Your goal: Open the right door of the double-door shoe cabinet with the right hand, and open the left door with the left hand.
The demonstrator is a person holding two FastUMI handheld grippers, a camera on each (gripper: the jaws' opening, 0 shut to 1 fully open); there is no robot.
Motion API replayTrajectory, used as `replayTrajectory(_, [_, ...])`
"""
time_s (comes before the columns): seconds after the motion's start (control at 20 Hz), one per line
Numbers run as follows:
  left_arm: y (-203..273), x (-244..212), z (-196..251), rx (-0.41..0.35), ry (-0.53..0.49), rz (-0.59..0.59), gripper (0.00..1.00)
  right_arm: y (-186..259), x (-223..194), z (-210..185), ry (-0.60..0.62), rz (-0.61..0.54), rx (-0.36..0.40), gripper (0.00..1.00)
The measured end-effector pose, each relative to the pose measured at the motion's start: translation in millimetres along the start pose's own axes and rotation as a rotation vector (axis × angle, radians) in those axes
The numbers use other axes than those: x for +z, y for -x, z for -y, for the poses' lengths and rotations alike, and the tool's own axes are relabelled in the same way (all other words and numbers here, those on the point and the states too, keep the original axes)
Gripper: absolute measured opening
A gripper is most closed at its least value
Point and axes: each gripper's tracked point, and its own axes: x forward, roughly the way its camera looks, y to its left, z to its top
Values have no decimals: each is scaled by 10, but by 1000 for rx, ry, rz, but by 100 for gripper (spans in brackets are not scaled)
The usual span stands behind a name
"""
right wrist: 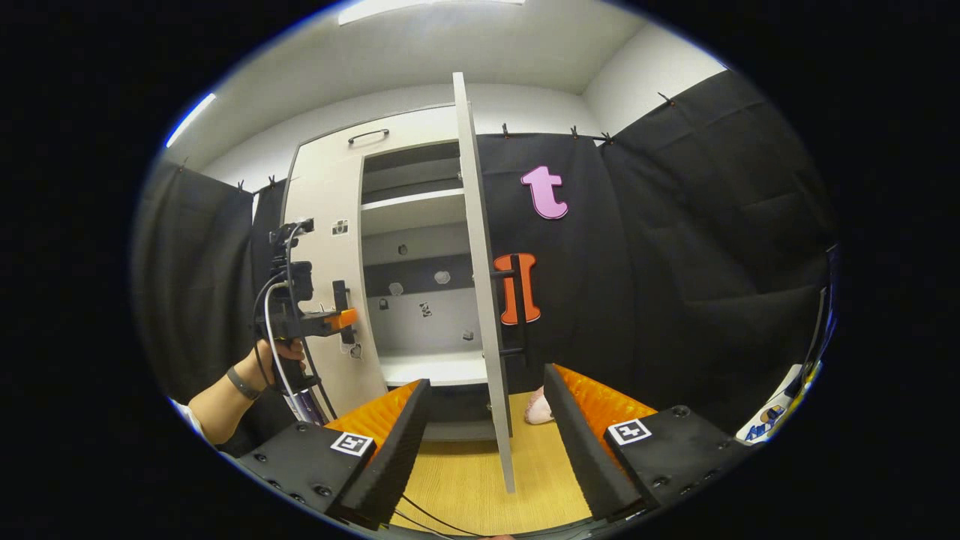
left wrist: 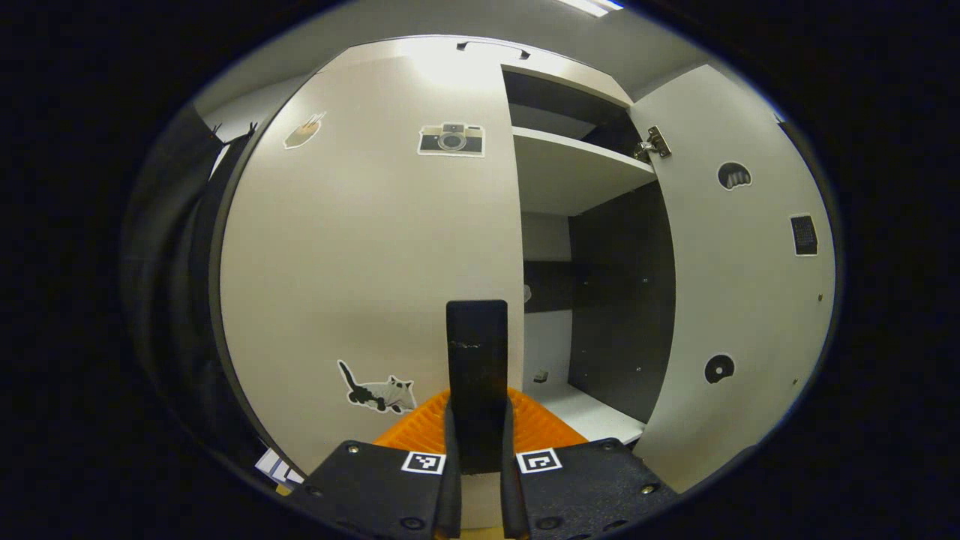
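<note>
Right door (right wrist: 480, 285) stands swung fully out, edge-on between the wide-open, empty fingers of the right gripper (right wrist: 486, 442), touching neither. Left door (left wrist: 367, 255) is shut against the shoe cabinet (left wrist: 577, 172). Left gripper (left wrist: 477, 450) is closed on the left door's black handle (left wrist: 477, 360) beside the door's free edge.

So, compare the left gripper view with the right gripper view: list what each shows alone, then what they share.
Left gripper view alone: the left gripper shut on the black vertical door handle of the closed pale left cabinet door, close up; a camera sticker and a cat sticker.

Right gripper view alone: the open right gripper with the right door's edge between its orange fingers, untouched; the person's hand; the wooden floor.

Shared: the cabinet's white inner shelf and the opened right door.
</note>
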Motion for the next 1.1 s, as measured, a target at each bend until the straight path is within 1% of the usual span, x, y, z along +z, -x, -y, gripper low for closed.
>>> replayTrajectory(0.05, [62,-16,-16,1,9,-27,21,29,2,-7,-3,2,0,98])
replayTrajectory(0.15, [178,-28,-39,-16,7,-43,21,93,-50,-41,-1,8,2,98])
replayTrajectory(0.3, [310,-34,-84,-43,-9,-36,21,127,-41,-49,10,14,1,98])
replayTrajectory(0.6, [652,-46,-225,-88,8,-28,21,152,-12,-41,26,27,-5,98])
replayTrajectory(0.7, [705,-50,-268,-95,-3,-23,20,140,-27,-25,29,31,-11,98])
replayTrajectory(0.75, [737,-43,-275,-97,-3,-22,21,130,-36,-6,31,31,-15,98])
replayTrajectory(1.05, [1017,-46,-485,-95,6,-2,20,39,-76,50,23,26,-27,98])
replayTrajectory(1.1, [1053,-41,-515,-92,10,1,20,19,-75,62,23,28,-29,88])
